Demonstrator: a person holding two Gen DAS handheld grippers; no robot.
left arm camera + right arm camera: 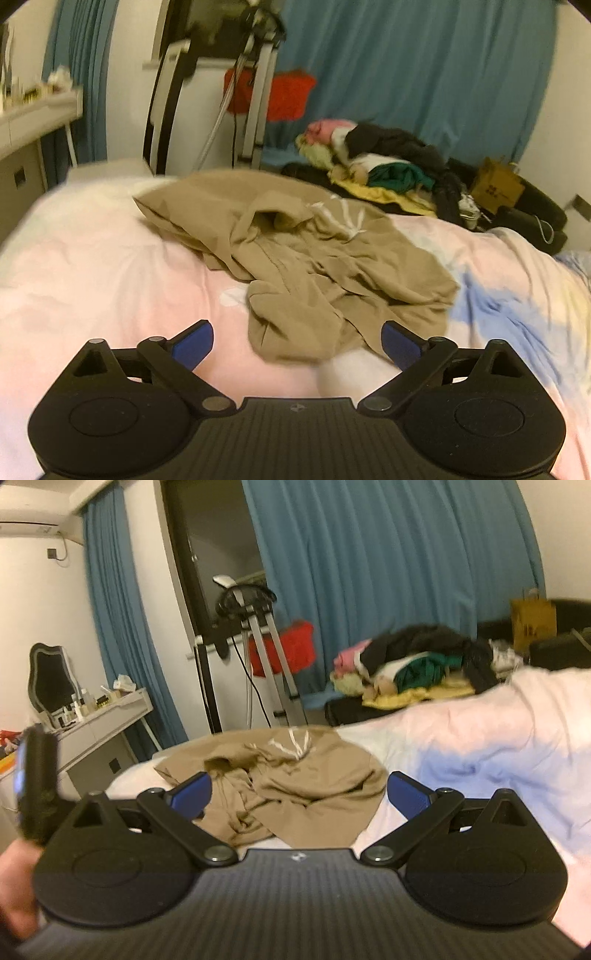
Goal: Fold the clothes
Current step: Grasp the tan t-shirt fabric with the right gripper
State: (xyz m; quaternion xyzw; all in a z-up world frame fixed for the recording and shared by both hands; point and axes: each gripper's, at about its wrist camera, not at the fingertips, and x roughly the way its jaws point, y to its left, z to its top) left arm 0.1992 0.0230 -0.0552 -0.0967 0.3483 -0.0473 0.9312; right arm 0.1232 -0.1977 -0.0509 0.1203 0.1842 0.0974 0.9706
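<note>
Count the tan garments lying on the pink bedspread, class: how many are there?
1: a crumpled tan garment with white drawstrings, mid-bed on the pink bedspread, ahead of both open grippers. The pile of clothes beyond may hide more.

I'm in a home bedroom: a bed with a pink duvet point(92, 266), blue curtains point(388, 572), a vanity table point(107, 716) with a mirror point(50, 679), and a clothes pile point(380, 162).

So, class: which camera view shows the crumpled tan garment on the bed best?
The left wrist view: the tan garment lies almost wholly in sight, with its white drawstrings and folds clear. In the right wrist view the garment looks smaller, and the open hand-held gripper hides its near edge.
</note>
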